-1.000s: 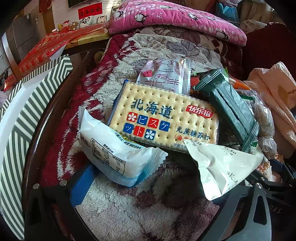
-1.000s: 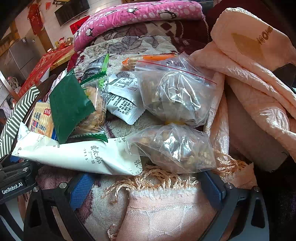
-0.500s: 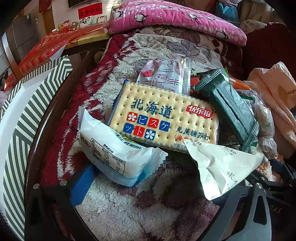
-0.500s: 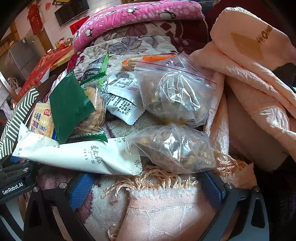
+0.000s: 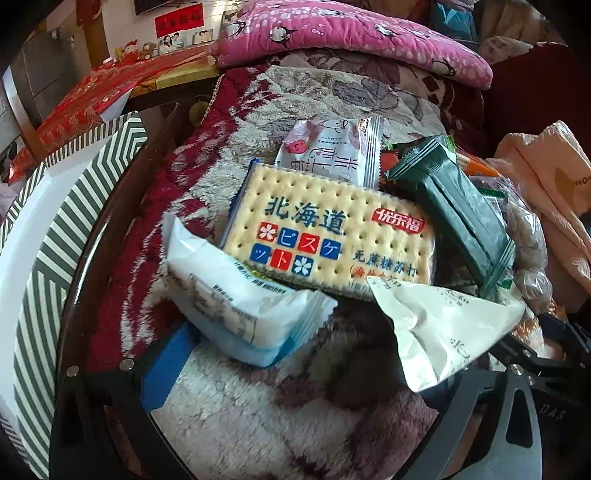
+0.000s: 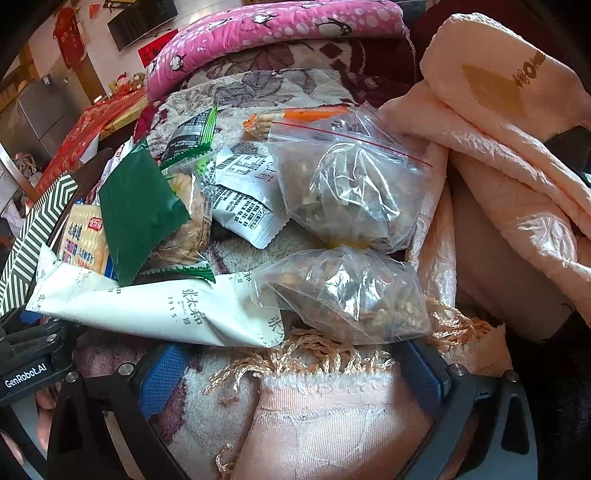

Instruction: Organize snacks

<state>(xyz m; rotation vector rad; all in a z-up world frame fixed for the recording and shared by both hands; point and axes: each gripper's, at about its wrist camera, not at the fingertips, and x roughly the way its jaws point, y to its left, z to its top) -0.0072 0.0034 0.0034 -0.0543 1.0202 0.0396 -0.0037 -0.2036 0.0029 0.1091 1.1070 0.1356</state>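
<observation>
Snack packs lie in a heap on a plush floral blanket (image 5: 266, 413). In the left wrist view a cracker pack (image 5: 328, 240) sits in the middle. A white-and-blue packet (image 5: 240, 306) overlaps its near left corner, and a white pouch (image 5: 439, 332) lies at its right. A dark green packet (image 5: 454, 206) and a pink-white packet (image 5: 332, 151) lie behind. My left gripper (image 5: 295, 369) is open just short of them. In the right wrist view two clear zip bags (image 6: 351, 184) (image 6: 351, 295) lie ahead of my open right gripper (image 6: 291, 373). The long white pouch (image 6: 159, 310) lies to their left.
A striped box (image 5: 55, 229) stands beyond the dark wooden rim at the left. A peach towel (image 6: 498, 147) is piled on the right, its fringe under the right gripper. A pink pillow (image 5: 351, 33) lies at the back. A green packet (image 6: 140, 214) and a barcode packet (image 6: 247, 199) lie mid-heap.
</observation>
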